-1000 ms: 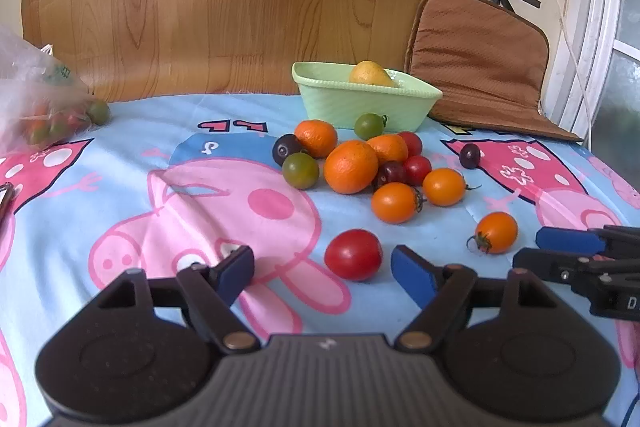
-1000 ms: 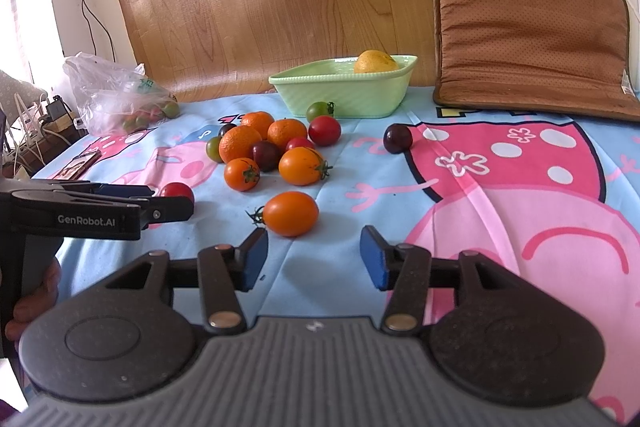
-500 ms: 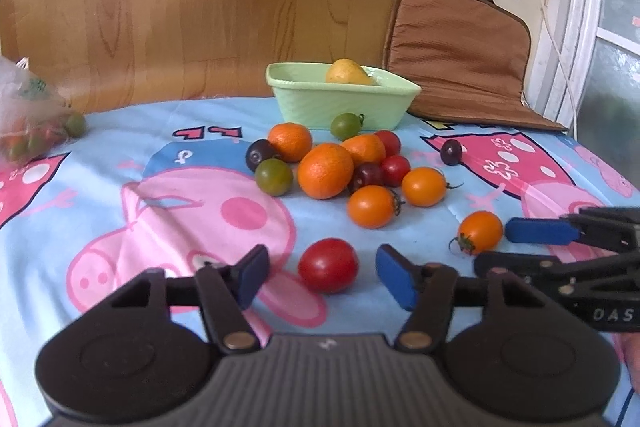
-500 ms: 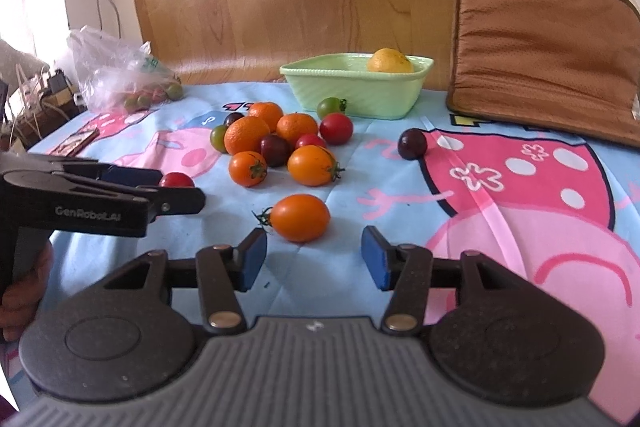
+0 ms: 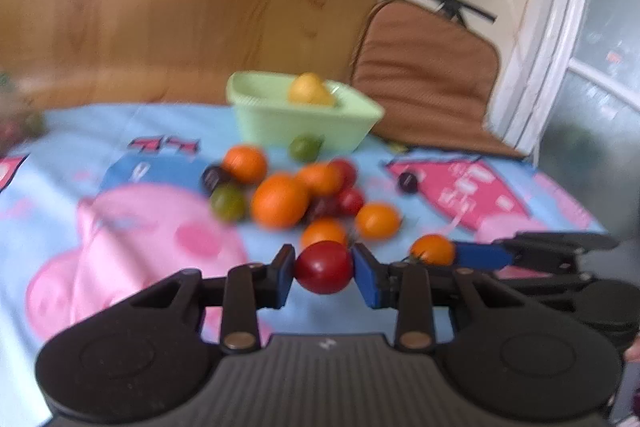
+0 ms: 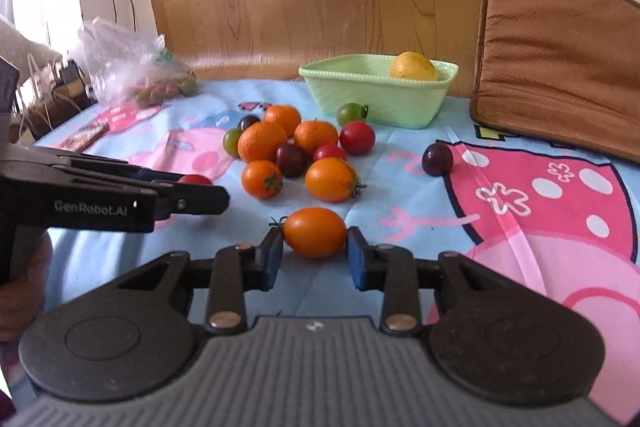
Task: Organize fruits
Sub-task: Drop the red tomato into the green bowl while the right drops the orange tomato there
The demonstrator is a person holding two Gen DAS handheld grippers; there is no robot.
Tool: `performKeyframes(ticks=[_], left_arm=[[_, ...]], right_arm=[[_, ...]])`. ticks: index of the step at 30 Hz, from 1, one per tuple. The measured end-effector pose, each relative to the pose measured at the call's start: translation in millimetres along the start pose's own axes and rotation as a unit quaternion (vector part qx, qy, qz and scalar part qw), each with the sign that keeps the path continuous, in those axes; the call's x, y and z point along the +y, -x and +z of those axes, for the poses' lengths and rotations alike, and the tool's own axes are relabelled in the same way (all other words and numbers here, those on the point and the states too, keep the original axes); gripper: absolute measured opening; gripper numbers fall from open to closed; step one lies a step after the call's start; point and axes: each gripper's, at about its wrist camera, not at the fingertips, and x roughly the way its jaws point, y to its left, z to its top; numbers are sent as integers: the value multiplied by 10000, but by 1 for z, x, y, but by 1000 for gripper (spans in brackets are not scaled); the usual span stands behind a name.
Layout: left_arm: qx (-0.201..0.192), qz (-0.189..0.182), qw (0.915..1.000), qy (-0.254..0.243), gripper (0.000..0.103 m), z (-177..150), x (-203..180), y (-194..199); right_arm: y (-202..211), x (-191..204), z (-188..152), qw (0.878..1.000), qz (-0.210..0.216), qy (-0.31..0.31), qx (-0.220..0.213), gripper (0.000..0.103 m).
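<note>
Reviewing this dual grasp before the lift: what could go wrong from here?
1. The left gripper has just closed on the red tomato with narrow fingers; soft skin could bruise or split.
2. The right gripper holds the oval orange tomato by its ends; it could pivot out.
3. Both head for one green bowl already holding a yellow fruit; the grippers may collide.

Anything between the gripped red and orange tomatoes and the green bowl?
Yes. The loose fruit cluster lies on the cloth between both held tomatoes and the pale green bowl; a green tomato sits against the bowl's front wall.
</note>
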Motion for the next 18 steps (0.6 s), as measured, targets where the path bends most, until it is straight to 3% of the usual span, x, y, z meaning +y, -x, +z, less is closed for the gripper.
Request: performKeyframes(ticks=[6,11,18], left_arm=[[-228,-338,9991,106,32,78,7,-27],[-156,-294,9988,367,32,133,22,-86],[310,84,9985,437,32,144,37,-147]], right_arm=[[-6,-27,52,9989,-169,-5,-447,37],[-46,-55,99,9974,-452,17,-557,37],[-103,-76,119,9988,-421,-40,-250,37]])
